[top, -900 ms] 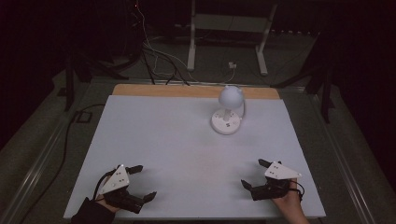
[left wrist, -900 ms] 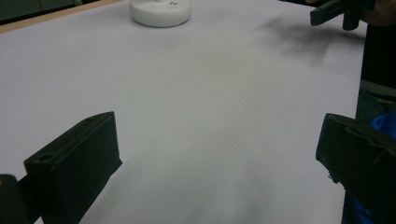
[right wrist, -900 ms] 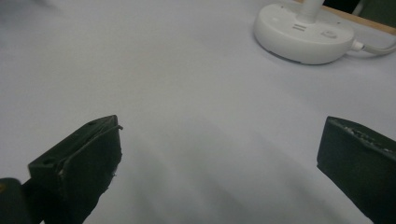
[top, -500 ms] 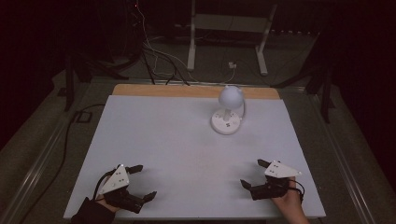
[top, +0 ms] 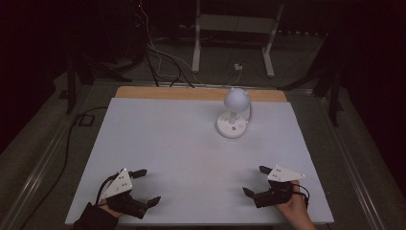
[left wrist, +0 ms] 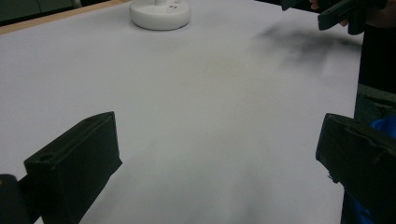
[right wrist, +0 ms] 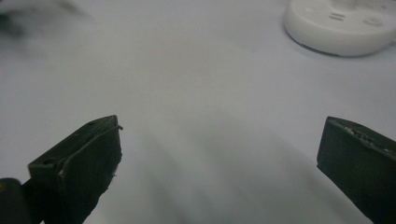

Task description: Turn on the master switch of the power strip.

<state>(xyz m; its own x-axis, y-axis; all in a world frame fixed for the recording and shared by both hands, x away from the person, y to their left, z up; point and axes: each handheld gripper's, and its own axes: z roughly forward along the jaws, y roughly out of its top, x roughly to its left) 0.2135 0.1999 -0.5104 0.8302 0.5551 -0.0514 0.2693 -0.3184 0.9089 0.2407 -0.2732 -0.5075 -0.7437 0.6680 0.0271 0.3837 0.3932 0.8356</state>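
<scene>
The high view looks forward and down over the whole white surface [top: 191,143]. Each gripper view sits low, just behind its own claw, looking along the surface. All three share the desk lamp [top: 233,115]: beyond the left claw [left wrist: 215,158], and close ahead-right of the right claw [right wrist: 219,163].

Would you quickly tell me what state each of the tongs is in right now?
Left tongs: open, holding nothing, low over the table.
Right tongs: open, holding nothing, well short of the lamp.
</scene>
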